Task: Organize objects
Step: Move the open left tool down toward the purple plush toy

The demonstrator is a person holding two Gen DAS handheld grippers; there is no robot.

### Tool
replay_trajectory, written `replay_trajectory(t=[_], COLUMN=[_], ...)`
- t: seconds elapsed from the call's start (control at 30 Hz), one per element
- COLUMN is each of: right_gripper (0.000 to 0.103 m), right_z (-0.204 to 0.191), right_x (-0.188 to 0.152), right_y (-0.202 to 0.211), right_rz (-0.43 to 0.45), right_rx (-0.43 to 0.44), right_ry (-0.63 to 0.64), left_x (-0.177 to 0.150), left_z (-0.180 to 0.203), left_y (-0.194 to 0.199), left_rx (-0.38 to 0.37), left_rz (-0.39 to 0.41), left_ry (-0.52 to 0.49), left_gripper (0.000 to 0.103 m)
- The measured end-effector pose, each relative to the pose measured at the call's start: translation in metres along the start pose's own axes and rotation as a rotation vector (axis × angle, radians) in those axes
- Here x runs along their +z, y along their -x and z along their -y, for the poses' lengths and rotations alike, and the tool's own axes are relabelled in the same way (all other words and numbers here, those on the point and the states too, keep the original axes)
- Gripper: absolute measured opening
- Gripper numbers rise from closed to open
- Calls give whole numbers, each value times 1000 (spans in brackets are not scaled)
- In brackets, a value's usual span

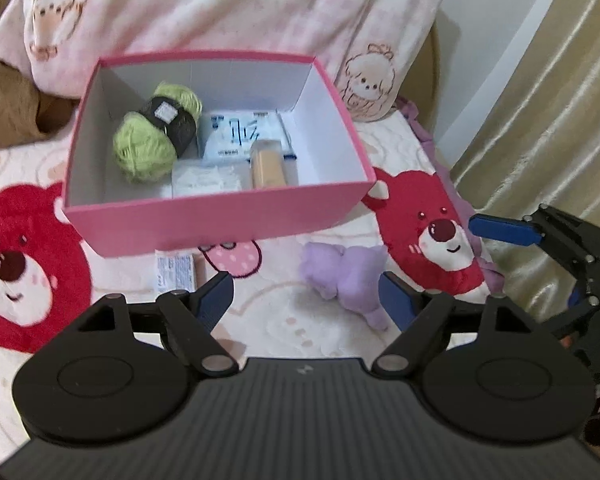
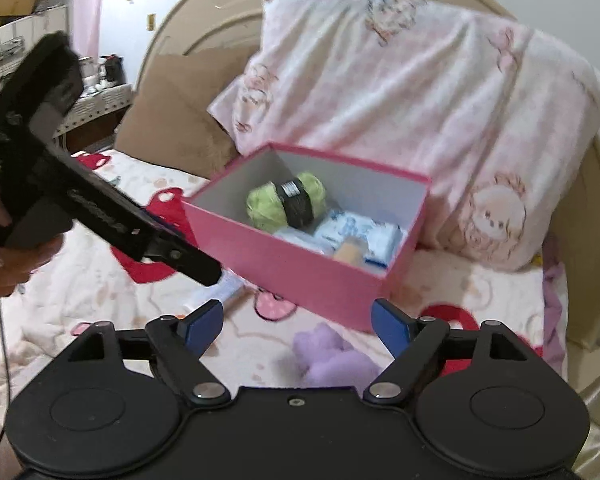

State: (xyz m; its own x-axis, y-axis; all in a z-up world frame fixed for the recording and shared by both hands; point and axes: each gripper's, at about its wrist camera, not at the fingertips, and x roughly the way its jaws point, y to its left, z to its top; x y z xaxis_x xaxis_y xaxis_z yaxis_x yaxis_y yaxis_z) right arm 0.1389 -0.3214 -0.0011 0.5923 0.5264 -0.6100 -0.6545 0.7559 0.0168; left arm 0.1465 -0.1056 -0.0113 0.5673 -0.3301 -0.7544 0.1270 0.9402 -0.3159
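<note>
Both cams ride on the handheld grippers, looking forward and down past their own jaws at the bed. Left wrist one faces the pink box [image 1: 216, 216] nearly square-on, box just beyond its jaws, and catches the right gripper [image 1: 496, 248] off to the right. Right wrist one sits a bit further back and sees the box corner-on, beyond its jaws. Both share the box, purple plush [image 2: 332, 356] and pillow [image 2: 400, 112].

The small packet [image 1: 175, 271] lies partly hidden behind the box's [image 1: 220, 220] near corner; its print is too blurred to read; the purple toy [image 2: 332, 360], perhaps a plush, is cut off by the right gripper's body.
</note>
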Motion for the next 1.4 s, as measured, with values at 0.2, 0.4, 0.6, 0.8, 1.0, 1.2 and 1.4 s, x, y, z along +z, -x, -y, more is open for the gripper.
replay_trajectory(t=[0.2,0.4,0.6,0.8,1.0,1.2,1.4], right_gripper=[85,85,85,84,85,89,71], right_z=[14,14,11,14,13,33,38], right_x=[-28,-58,-70,-71,-79,-87,-85], right_y=[-31,-62,-82,-88,-103,-118,-111], right_rz=[-5,-50,-105,-92,-92,-174,-149], right_rx=[-19,-109,-119,-133,-118,-101,10], right_ry=[-90,-34,22,21,73,-31,-124], left_x=[-14,-25,-29,-41,-43,-54,-60], left_z=[6,8,23,35,16,0,-4], left_y=[-31,-60,-91,-116,-130,-135,-130], left_rx=[32,-21,-17,25,18,-57,-129], left_rz=[-6,15,15,18,-13,-3,9], left_ry=[-19,53,51,64,179,307,397], left_gripper=[81,81,81,71,58,54,35])
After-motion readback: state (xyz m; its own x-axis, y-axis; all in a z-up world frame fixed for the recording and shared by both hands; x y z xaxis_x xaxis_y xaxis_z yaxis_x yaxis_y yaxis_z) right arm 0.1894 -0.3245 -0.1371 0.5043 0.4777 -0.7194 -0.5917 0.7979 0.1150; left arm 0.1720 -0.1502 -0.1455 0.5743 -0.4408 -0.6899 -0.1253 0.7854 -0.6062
